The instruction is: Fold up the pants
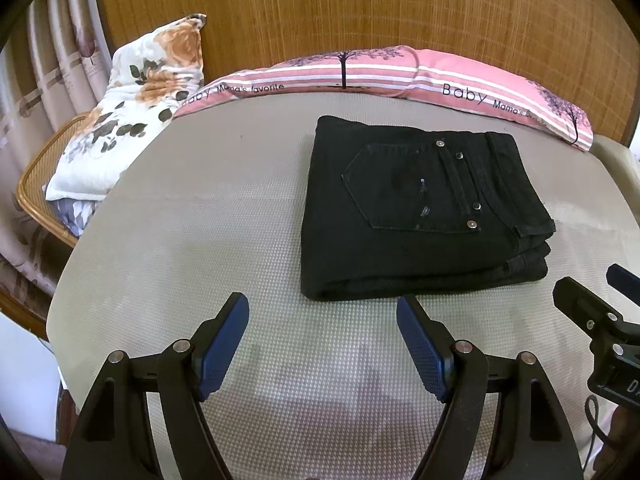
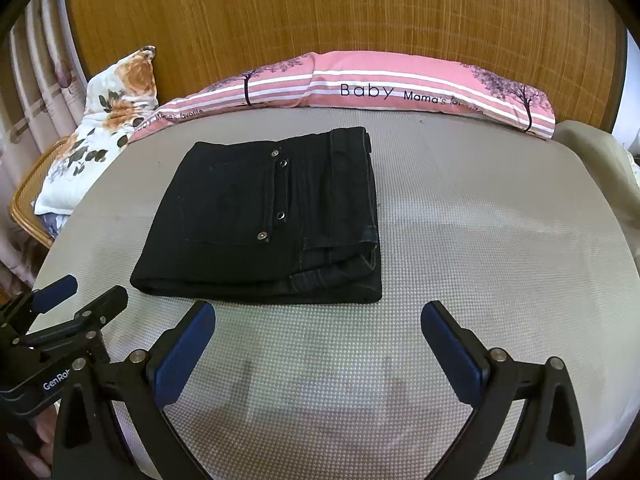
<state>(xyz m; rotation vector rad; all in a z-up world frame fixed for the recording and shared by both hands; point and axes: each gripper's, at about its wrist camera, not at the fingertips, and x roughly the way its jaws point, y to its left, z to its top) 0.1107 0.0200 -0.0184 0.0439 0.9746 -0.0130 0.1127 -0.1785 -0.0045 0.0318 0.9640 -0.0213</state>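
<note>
My black pants [image 1: 416, 216] carry silver rivets on a grey, finely dotted mattress [image 1: 192, 248]. My grippers' pads [image 1: 220, 354] are blue on black frames. Behind lie a pink white-striped pillow [image 1: 360, 76] printed with dark trees, and a white pillow [image 1: 132, 108] with orange flowers.

light: soft, even | shadows: faint | edges: fisheye-bent, dark vignette | focus: seemingly sharp

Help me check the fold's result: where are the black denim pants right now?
The black denim pants lie folded on the grey mattress, just ahead of both open grippers and short of the pink striped pillow by the wooden headboard.
</note>
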